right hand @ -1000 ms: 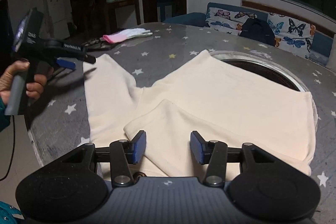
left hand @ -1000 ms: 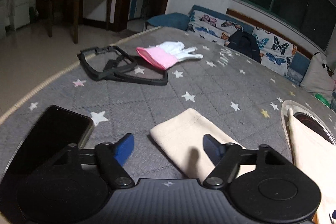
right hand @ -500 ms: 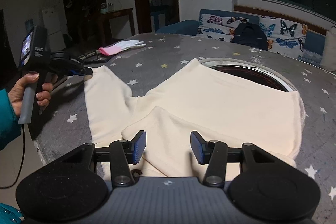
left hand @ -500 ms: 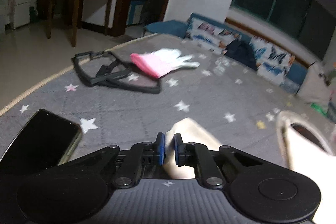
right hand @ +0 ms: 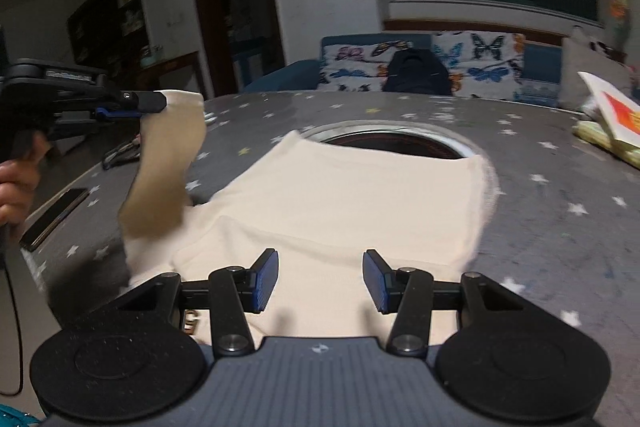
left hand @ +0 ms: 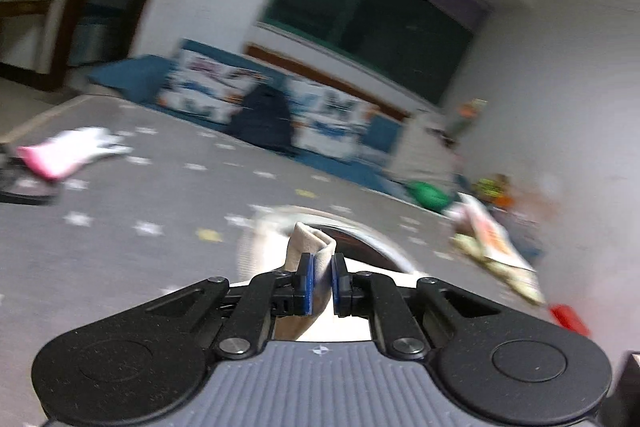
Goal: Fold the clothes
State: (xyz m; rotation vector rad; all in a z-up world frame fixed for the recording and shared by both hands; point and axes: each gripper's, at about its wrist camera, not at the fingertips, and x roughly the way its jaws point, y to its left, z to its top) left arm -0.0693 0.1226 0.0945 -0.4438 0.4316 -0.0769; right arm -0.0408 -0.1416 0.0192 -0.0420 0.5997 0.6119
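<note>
Left gripper [left hand: 320, 281] clenched on cream garment's [right hand: 344, 195] sleeve end, held lifted above the star-print bench [right hand: 560, 195]. Right gripper [right hand: 320, 279] released, jaws spread over garment's body lying flat.

**Clearance around the garment**

Right gripper [right hand: 319, 281], jaws apart, hangs over the cream garment [right hand: 352, 195] with open air ahead. A raised sleeve [right hand: 168, 167], pinched in the left gripper [right hand: 154, 103], blocks the left side. Phone [right hand: 54, 213] occupies the left table edge; books [right hand: 608, 125] the far right.
</note>
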